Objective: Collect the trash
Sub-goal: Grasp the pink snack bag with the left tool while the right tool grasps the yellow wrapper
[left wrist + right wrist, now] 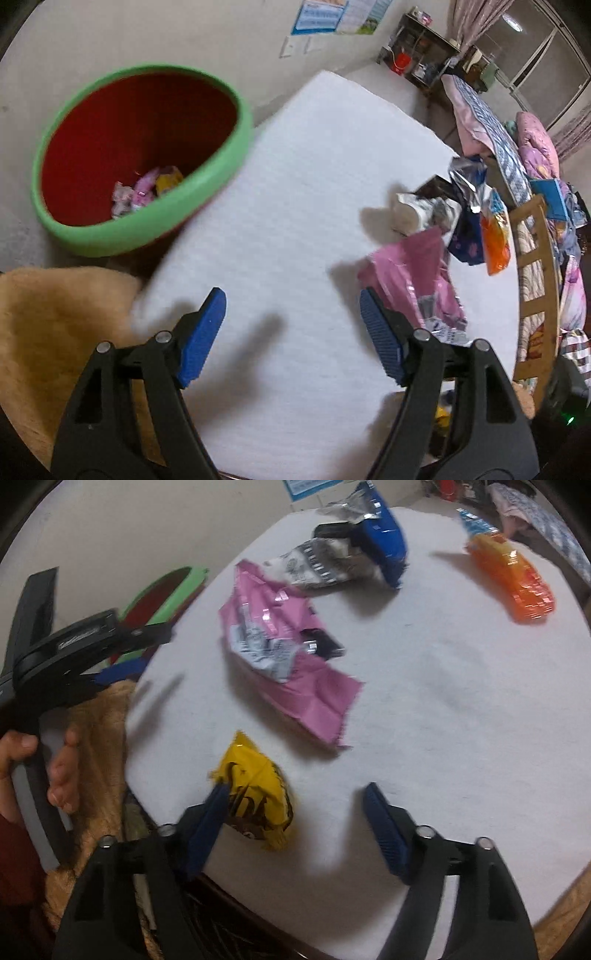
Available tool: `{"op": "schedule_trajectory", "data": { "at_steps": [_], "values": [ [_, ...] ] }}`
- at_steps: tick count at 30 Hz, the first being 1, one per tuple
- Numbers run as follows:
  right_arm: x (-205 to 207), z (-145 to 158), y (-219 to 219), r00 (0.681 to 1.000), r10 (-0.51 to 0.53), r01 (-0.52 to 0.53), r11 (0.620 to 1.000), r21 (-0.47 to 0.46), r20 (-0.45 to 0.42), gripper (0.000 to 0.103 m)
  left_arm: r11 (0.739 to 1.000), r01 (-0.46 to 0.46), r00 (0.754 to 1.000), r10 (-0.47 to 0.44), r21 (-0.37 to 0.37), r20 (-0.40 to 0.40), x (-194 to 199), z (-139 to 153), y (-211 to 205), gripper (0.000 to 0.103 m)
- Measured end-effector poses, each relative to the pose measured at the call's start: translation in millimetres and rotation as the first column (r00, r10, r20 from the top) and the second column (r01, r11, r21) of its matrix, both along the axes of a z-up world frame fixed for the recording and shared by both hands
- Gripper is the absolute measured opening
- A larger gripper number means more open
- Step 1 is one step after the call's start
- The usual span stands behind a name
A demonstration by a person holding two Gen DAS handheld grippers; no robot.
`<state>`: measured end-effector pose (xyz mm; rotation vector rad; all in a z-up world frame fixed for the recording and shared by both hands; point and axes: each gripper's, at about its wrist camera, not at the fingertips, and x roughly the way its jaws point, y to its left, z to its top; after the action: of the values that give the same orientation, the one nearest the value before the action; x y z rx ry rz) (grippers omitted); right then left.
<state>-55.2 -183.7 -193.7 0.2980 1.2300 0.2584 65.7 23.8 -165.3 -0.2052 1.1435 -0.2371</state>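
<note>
A red bin with a green rim (236, 147) stands left of the white table (295, 184), with pink and yellow wrappers (144, 192) at its bottom. My left gripper (291, 299) is open over the table's near left part, holding nothing. On the table lie a pink wrapper (288, 664), a silver-white wrapper (317, 568), a blue bag (384, 542) and an orange packet (517, 583). My right gripper (295, 790) is open around a crumpled yellow wrapper (255, 794). Its left finger touches the wrapper; its right finger stands apart from it.
A tan fuzzy cushion (55, 314) lies below the table's left edge. A wooden chair (535, 295) and a bed piled with bedding (498, 140) stand at the right. In the right wrist view a hand (62, 768) holds the left gripper (122, 672) beside the bin (166, 594).
</note>
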Motion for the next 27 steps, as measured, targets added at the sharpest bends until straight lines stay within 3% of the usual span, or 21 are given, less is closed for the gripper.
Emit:
{"op": "schedule_trajectory", "data": {
  "at_steps": [1, 2, 7, 12, 15, 19, 21, 24, 27],
  "values": [
    [0.7, -0.1, 0.8, 1.000, 0.008, -0.008, 1.000, 0.023, 0.000, 0.038, 1.000, 0.006, 1.000, -0.006, -0.006, -0.005, 0.5, -0.6, -3.2, 0.072],
    [0.9, 0.7, 2.0, 1.000, 0.020, -0.020, 0.999, 0.051, 0.002, 0.032, 1.000, 0.016, 1.000, -0.017, -0.010, -0.008, 1.0, 0.1, -9.2, 0.072],
    [-3.7, 7.7, 0.3, 1.000, 0.024, -0.025, 0.997, 0.075, 0.013, 0.028, 0.998, 0.058, 0.998, -0.059, -0.030, -0.014, 1.4, 5.5, -33.5, 0.072],
    [-27.4, 28.1, -45.9, 0.993, -0.108, 0.103, 0.988, 0.115, 0.040, 0.028, 0.994, 0.106, 0.994, -0.106, -0.038, -0.015, 4.2, 11.4, -63.7, 0.072],
    [-44.3, 37.5, -83.7, 0.967, -0.249, 0.242, 0.964, 0.111, 0.059, 0.028, 0.991, 0.125, 0.992, -0.126, -0.042, -0.025, 3.5, 9.3, -80.2, 0.077],
    [-58.6, 37.8, -131.3, 0.894, -0.442, 0.434, 0.895, 0.106, 0.071, 0.028, 0.986, 0.155, 0.985, -0.159, -0.058, -0.071, 0.8, -1.6, -102.6, 0.079],
    [-58.0, 35.3, -143.0, 0.873, -0.481, 0.474, 0.875, 0.097, 0.077, 0.028, 0.983, 0.178, 0.979, -0.182, -0.054, -0.093, -1.7, -7.9, -114.5, 0.081],
    [-55.9, 28.3, -153.7, 0.862, -0.502, 0.495, 0.863, 0.098, 0.067, 0.028, 0.979, 0.201, 0.972, -0.203, -0.028, -0.118, -5.2, -16.7, -126.9, 0.083],
    [-54.6, 24.6, -148.1, 0.878, -0.474, 0.469, 0.880, 0.079, 0.069, 0.028, 0.977, 0.211, 0.966, -0.212, -0.021, -0.150, -8.3, -24.6, -130.2, 0.083]
  ]
}}
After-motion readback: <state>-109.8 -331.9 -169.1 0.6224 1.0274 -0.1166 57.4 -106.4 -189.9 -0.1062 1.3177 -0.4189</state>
